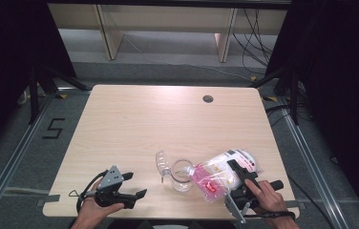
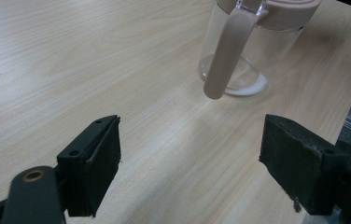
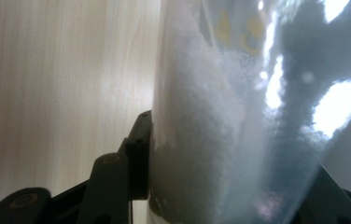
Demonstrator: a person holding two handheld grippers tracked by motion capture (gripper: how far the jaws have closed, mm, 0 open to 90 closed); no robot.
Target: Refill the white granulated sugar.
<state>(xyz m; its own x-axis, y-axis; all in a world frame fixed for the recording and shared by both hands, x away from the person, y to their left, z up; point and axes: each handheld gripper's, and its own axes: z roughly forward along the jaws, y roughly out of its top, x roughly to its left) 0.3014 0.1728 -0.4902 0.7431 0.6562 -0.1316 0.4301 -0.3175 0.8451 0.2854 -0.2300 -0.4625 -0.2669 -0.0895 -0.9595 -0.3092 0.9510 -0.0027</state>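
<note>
Two claws: you keep one idle and one at work.
Left claw (image 1: 137,186): jaws apart on the surface (image 1: 134,124), holding nothing, free to steady.
Jar (image 1: 182,175): glass, near the front edge, lid swung open for filling.
Right claw (image 1: 235,183): clamped on the powder bag (image 1: 220,172), tilted mouth-down toward the jar, so powder can slide in.

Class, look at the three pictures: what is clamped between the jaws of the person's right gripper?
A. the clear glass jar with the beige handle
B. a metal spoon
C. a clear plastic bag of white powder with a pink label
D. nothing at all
C: the right gripper has its jaws pressed on the clear plastic bag of white powder, tipped towards the clear glass jar.
</note>
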